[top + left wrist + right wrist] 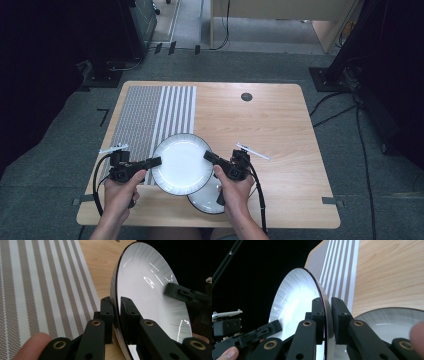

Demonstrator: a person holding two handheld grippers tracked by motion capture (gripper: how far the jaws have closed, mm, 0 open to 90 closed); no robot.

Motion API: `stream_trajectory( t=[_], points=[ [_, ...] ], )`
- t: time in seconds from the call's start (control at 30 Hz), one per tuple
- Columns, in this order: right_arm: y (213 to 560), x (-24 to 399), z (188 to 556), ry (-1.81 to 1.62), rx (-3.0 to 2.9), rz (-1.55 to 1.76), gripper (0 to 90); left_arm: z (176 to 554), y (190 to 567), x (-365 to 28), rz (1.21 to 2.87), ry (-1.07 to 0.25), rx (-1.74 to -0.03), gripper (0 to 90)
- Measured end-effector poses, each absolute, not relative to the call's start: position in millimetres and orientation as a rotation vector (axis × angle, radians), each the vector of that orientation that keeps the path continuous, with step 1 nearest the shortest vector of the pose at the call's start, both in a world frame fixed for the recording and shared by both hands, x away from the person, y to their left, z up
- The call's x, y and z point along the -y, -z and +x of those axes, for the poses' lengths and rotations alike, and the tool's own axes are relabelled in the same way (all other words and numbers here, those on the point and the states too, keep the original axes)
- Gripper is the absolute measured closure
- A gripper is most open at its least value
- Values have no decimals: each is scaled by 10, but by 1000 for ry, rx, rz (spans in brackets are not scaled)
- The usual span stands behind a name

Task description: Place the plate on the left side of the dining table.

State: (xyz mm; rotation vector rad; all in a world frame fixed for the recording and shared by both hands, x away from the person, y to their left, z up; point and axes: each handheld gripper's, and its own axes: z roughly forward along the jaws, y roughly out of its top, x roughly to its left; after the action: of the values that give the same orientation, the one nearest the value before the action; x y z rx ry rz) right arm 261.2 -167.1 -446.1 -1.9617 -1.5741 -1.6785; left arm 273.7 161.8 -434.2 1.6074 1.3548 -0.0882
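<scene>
A white plate with a dark rim (182, 163) hangs above the table, held from both sides. My left gripper (154, 162) is shut on its left rim, and my right gripper (209, 156) is shut on its right rim. In the left gripper view the white plate (147, 290) stands on edge between the jaws of the left gripper (116, 307), with the other gripper's jaw on the far rim. The right gripper view shows the white plate (294, 297) pinched at the rim by the right gripper (327, 308). A second plate (207, 199) lies on the table under my right hand; that second plate (392, 322) is also low right in the right gripper view.
A grey and white striped placemat (150, 117) covers the table's left part. The wooden table (270, 130) has a round dark cable hole (246, 97) near its far edge. Cables and equipment stands lie on the floor around it.
</scene>
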Motion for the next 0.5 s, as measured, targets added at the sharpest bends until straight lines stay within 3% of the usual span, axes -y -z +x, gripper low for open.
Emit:
stream_trajectory(
  t=[0.5],
  points=[
    [4391, 1377, 2818, 1663, 1607, -1920, 820, 2790, 4233, -1886, 1593, 37, -1382, 816]
  ],
)
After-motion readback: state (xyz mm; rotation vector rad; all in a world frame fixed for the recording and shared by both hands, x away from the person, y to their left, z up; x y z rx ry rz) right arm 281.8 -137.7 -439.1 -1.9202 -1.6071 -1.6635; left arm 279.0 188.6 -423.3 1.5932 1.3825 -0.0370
